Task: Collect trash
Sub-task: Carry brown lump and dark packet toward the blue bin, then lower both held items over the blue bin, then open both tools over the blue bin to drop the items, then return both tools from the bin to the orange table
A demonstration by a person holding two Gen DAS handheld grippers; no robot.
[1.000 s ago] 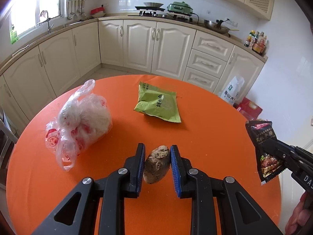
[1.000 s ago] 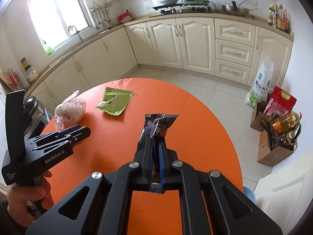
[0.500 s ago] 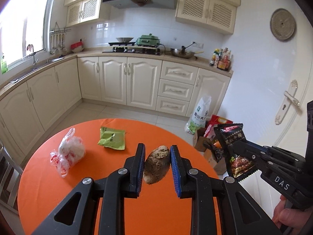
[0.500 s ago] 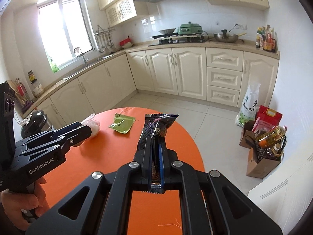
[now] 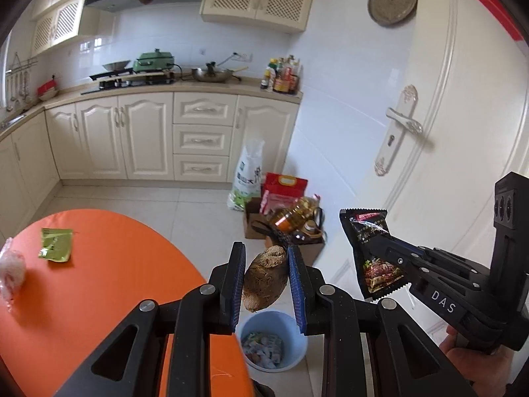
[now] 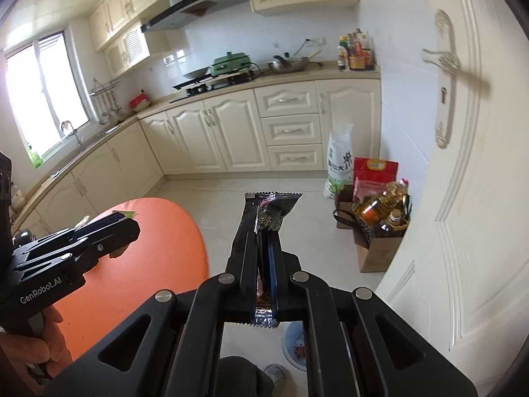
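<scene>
Where legible, "DAS" on right hand-held gripper (image 5: 385, 258), "GenRobot.AI" on left hand-held gripper (image 6: 127, 228).

I see an orange desk (image 5: 109, 264), green packet (image 5: 55, 244), brown lump (image 5: 264, 278), black wrapper (image 5: 373, 251) with red print, light blue bin (image 5: 294, 340), cream cabinets (image 5: 139, 135).

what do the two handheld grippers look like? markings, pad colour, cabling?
Both are matte black with triangular cut-outs and silver pivot screws. The left gripper has blue-lined fingers and white "GenRobot.AI" lettering. The right gripper reads "DAS". No cables or sleeves visible.
</scene>
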